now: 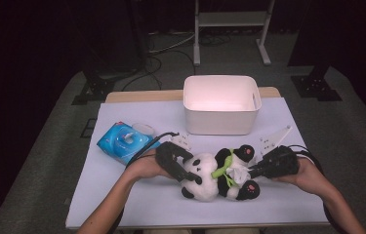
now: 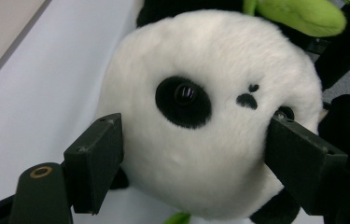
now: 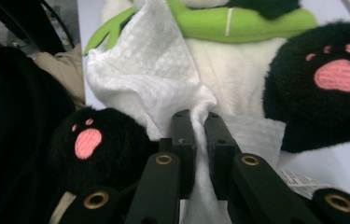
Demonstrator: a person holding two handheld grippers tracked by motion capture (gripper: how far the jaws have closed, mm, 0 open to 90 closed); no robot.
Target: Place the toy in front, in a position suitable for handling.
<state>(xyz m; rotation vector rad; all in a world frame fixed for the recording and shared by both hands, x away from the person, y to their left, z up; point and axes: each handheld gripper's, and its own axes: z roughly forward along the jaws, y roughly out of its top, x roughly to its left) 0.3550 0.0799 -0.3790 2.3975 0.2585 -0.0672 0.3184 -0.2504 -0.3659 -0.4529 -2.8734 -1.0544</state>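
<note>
A black and white panda plush (image 1: 209,187) lies on its back on the white table cover (image 1: 136,195), with a green bamboo piece (image 1: 221,171) across its chest. My left gripper (image 1: 193,176) clasps its round head (image 2: 210,56), one jaw pressed into each side. My right gripper (image 1: 250,170) comes in from the right and is shut on a white wipe (image 3: 149,70). The wipe lies on the panda's white belly (image 3: 231,88), between the two black feet with pink pads (image 3: 340,74).
A white plastic bin (image 1: 221,105) stands open at the back centre. At the left lies a blue pack of wet wipes (image 1: 124,141). Small white plastic pieces (image 1: 274,139) lie right of the bin. A metal stand (image 1: 232,29) is beyond the table.
</note>
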